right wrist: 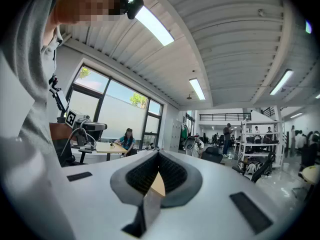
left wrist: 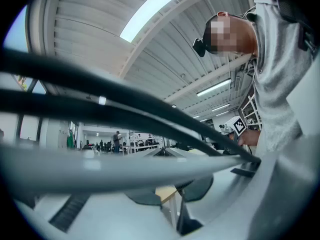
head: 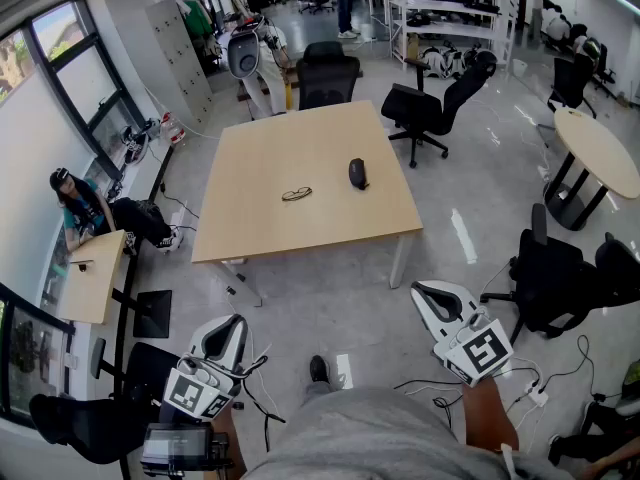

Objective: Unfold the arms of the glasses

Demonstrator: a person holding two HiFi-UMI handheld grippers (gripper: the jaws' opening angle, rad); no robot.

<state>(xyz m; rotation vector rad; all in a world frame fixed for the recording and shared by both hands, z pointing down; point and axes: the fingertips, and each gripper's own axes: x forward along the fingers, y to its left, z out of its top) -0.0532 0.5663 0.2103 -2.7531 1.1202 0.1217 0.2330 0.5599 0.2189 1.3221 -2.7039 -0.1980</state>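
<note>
A pair of dark-framed glasses (head: 296, 194) lies near the middle of the light wooden table (head: 250, 228), with a black oval case (head: 358, 173) to its right. From this distance I cannot tell how the arms of the glasses are set. Both grippers hang low by my body, well short of the table. My left gripper (head: 226, 330) is at the lower left and my right gripper (head: 430, 294) at the lower right. Each one is shut on nothing. Close up, the left gripper (left wrist: 173, 200) and the right gripper (right wrist: 152, 190) both show their pads meeting.
Two black office chairs (head: 328, 73) (head: 430, 108) stand behind the table. A round table (head: 600, 153) and more chairs (head: 560, 278) are to the right. A person (head: 80, 208) sits at a small desk (head: 92, 278) on the left. Black cables (left wrist: 125, 109) cross the left gripper view.
</note>
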